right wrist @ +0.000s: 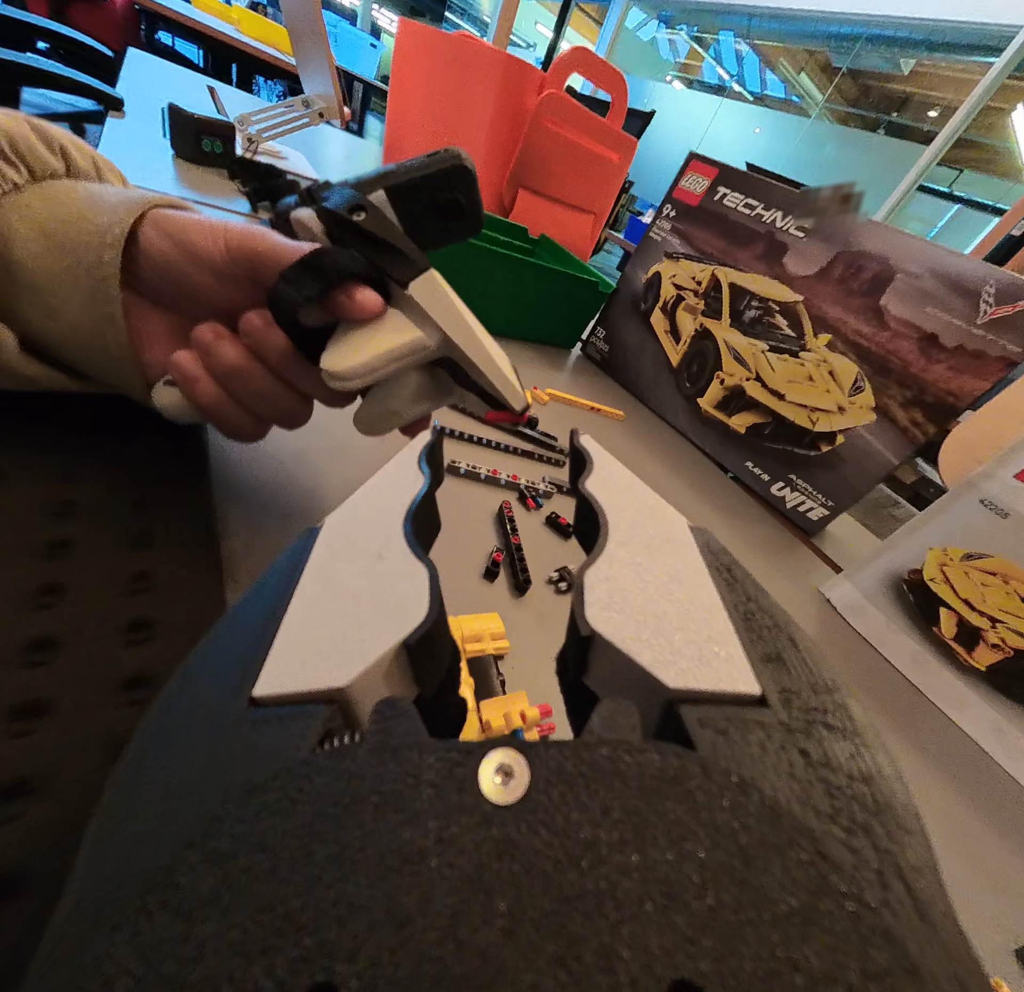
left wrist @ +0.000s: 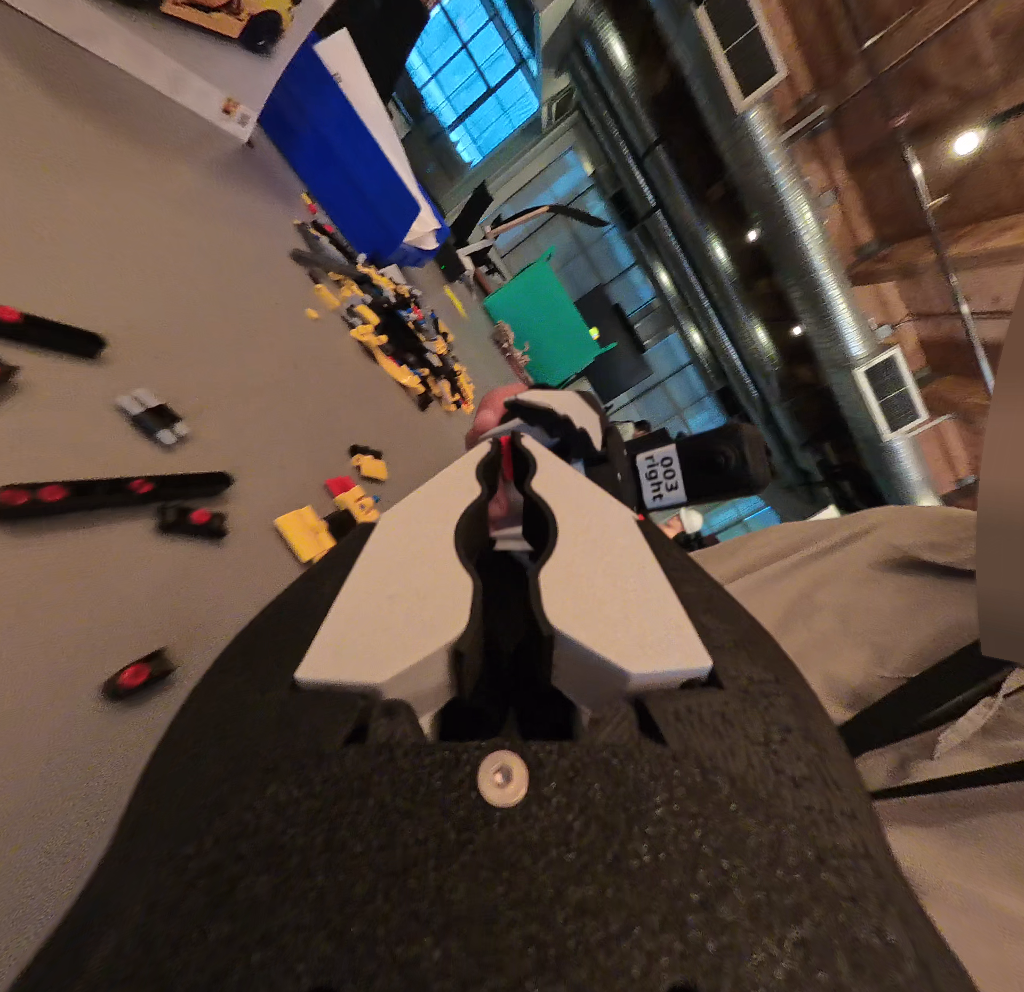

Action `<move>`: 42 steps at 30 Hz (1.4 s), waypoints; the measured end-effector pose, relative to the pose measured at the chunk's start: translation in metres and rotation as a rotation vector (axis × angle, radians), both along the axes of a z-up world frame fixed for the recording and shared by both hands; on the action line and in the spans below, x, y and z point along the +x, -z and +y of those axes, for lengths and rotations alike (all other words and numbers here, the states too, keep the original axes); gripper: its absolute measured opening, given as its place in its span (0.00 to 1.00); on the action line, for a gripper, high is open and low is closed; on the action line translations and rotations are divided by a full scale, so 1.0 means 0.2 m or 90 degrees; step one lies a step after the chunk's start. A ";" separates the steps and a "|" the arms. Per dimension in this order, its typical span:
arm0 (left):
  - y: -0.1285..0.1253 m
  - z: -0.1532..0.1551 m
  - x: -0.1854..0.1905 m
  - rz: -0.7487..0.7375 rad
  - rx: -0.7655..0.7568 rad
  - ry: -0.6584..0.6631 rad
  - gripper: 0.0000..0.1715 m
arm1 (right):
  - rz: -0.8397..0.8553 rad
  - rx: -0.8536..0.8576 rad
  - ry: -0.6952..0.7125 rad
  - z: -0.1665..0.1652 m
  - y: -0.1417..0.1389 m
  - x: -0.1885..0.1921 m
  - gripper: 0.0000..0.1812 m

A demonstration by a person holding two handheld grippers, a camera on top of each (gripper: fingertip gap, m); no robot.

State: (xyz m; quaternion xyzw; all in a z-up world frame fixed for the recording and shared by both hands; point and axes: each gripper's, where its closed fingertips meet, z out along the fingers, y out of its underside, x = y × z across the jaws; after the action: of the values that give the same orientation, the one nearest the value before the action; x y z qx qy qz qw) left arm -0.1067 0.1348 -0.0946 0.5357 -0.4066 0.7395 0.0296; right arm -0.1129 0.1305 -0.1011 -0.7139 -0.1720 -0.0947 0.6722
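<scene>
- Left gripper (right wrist: 518, 406), fingers pressed together, pinches a small red pin (right wrist: 501, 414); its far end is hidden.
- Right gripper (right wrist: 505, 450) spread above black beams (right wrist: 512, 547) on the table (right wrist: 310, 472).
- Printed car box (right wrist: 787, 333) stands right.

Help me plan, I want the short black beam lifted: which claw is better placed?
Right. The right claw is open, and the beam lies on the table straight ahead between its fingers. The left claw is shut on a red pin.
</scene>
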 end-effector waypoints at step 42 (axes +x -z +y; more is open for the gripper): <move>0.13 -0.07 0.09 -0.075 0.297 -0.093 0.20 | 0.148 -0.340 0.154 -0.53 0.26 0.80 0.26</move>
State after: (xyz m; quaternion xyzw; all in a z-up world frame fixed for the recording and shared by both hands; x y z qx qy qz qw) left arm -0.0878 0.1200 -0.1214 0.5119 -0.5274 0.6558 -0.1724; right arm 0.0479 0.0245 -0.1531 -0.8864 -0.0266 -0.0437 0.4601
